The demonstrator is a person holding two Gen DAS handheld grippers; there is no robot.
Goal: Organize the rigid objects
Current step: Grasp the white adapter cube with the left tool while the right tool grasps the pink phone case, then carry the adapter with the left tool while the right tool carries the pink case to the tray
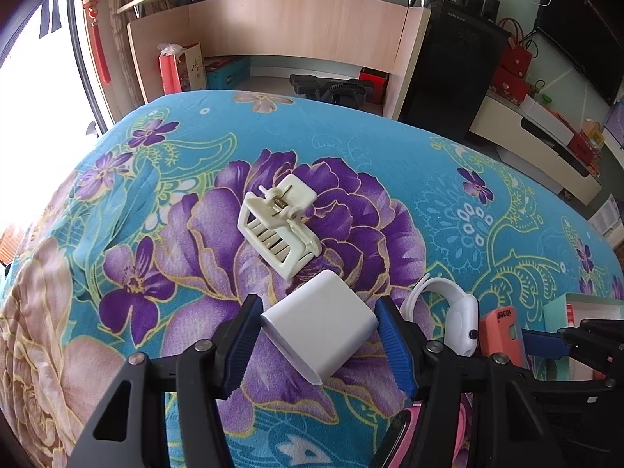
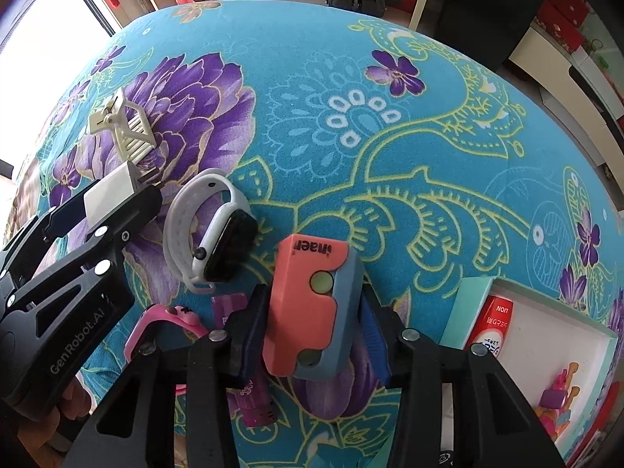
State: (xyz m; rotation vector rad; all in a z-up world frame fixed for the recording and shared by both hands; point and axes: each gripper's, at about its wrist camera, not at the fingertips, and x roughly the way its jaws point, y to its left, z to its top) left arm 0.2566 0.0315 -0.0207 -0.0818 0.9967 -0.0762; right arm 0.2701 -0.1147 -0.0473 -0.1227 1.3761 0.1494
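Observation:
My left gripper (image 1: 318, 341) is shut on a white charger block (image 1: 319, 329), held just above the floral cloth; it also shows in the right wrist view (image 2: 111, 191). A cream plastic clip (image 1: 279, 224) lies just beyond it. My right gripper (image 2: 312, 335) is shut on a coral and blue box cutter (image 2: 308, 304), which also shows in the left wrist view (image 1: 503, 333). A white smartwatch (image 2: 212, 230) lies between the two grippers. A pink band (image 2: 163, 325) and a magenta object (image 2: 251, 397) lie under my right gripper.
A mint-edged white tray (image 2: 474, 304) at the lower right holds a red-and-white tube (image 2: 491, 325) and small pink and orange pieces (image 2: 557, 394). The floral cloth (image 2: 390, 136) stretches far and right. A shelf unit (image 1: 292, 31) stands beyond the far edge.

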